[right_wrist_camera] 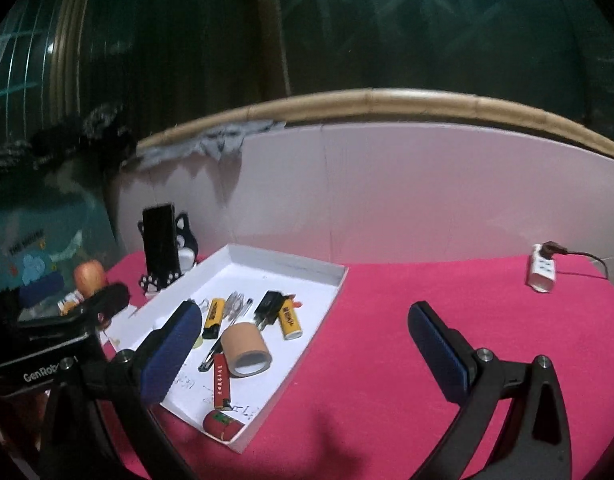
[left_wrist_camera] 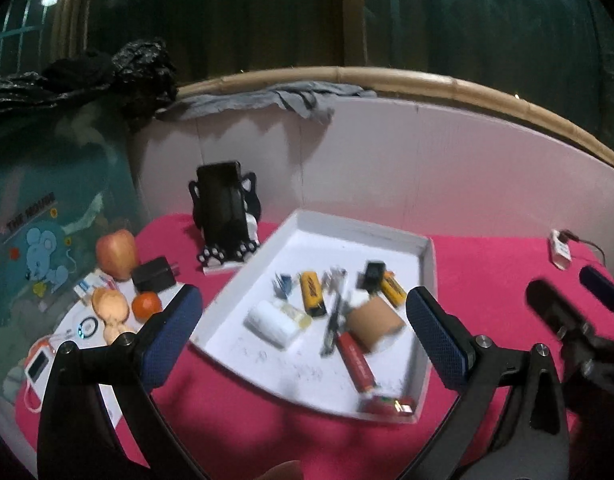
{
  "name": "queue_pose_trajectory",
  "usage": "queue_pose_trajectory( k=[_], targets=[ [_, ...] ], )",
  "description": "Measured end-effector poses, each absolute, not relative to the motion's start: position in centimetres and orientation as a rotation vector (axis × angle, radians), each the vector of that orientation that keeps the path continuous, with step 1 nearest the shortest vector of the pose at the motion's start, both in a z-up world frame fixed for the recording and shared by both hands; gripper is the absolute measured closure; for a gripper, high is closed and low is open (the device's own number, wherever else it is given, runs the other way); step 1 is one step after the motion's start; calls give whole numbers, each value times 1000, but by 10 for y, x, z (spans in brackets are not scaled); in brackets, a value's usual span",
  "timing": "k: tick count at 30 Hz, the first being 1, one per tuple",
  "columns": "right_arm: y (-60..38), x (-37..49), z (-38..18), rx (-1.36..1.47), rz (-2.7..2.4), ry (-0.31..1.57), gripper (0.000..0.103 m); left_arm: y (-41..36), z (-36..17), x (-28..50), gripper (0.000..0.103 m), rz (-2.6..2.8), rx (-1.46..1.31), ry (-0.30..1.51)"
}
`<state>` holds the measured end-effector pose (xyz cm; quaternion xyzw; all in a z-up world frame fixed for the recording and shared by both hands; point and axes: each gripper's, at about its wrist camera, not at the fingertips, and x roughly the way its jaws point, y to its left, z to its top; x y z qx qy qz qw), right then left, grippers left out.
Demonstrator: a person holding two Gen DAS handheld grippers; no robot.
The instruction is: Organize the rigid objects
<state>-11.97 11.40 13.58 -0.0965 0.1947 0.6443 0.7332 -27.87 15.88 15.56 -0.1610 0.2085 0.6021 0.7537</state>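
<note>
Both wrist cameras look forward and down over the white tray (left_wrist_camera: 425, 268) on the pink cloth (right_wrist_camera: 387, 320); the left views it head-on and near, the right from its right side.

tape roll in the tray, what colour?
Tan tape roll, with a white inner core; clearest in the right wrist view.

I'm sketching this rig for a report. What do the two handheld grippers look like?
Both match: the left gripper and right gripper have black arms with silver bolts, and jaws faced with blue textured pads. The right wrist view shows white "GenRob" lettering on the left gripper's body.
</note>
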Motion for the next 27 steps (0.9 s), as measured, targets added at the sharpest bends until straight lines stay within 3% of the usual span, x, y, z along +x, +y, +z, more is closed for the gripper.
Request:
queue_pose_trajectory(
  k=[16, 27],
  targets=[
    [36, -81, 147, -85, 1403, 480, 0, 100, 157, -265, 1, 1297, -343, 475],
    [-16, -79, 161, -11, 1342, 382, 0, 68, 166, -269, 1, 1287, -332, 450]
  ],
)
